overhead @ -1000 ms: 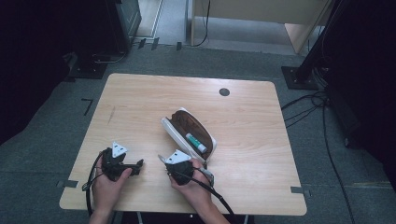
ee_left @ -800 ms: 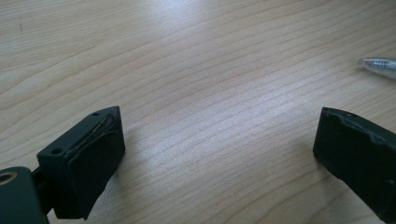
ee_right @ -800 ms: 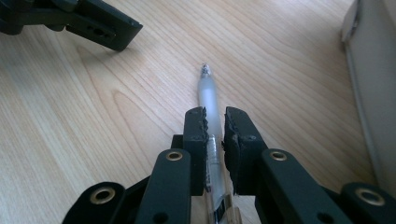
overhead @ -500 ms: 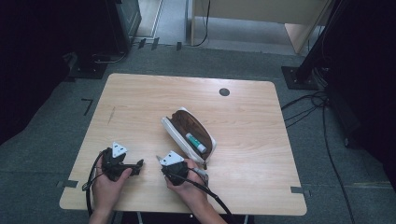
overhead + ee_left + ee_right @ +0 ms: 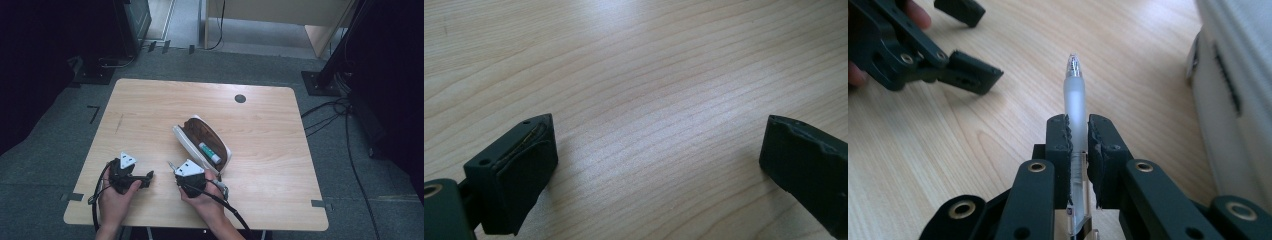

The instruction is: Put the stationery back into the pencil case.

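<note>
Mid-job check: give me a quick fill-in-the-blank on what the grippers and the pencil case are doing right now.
1. The right gripper is shut on a clear ____.
2. The left gripper has its jaws ____ over bare wood of the table.
3. The pencil case lies ____, with a green-capped glue stick inside.
4. In the high view the pencil case lies just beyond the ____ gripper.

Missing words: pen; open; open; right
</note>
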Available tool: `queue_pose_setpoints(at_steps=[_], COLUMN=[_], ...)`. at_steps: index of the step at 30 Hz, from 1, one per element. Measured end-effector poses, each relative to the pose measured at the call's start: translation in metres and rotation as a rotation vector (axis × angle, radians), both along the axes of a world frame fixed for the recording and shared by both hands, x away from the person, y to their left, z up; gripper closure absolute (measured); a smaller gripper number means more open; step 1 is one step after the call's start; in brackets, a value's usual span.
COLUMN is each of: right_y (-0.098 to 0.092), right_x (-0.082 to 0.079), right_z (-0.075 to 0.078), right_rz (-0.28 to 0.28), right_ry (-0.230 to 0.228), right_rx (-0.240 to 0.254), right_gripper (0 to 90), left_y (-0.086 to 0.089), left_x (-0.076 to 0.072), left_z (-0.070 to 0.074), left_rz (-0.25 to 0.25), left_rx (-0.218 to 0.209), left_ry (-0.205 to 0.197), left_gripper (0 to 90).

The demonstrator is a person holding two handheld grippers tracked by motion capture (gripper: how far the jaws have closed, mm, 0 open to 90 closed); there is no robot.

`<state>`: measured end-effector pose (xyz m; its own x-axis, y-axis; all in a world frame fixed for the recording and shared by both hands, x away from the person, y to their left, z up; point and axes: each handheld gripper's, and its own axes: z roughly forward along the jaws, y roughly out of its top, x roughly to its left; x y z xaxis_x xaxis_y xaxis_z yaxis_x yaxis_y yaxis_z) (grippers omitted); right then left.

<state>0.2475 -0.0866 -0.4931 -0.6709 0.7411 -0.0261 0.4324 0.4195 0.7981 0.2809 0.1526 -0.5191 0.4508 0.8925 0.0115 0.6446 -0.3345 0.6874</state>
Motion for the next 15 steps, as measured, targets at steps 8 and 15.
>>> queue_pose_setpoints(at_steps=[8, 15], right_y=[-0.008, -0.013], right_x=[-0.003, -0.007], right_z=[0.018, 0.035], right_rz=[-0.01, -0.015], right_ry=[-0.043, -0.103], right_rx=[0.069, 0.122], right_gripper=[80.6, 80.6], left_y=[0.0, 0.0], left_x=[0.0, 0.0], left_z=[0.0, 0.0], left_rz=[0.0, 0.0], left_rx=[0.0, 0.0], left_ry=[0.0, 0.0], left_gripper=[2.3, 2.2])
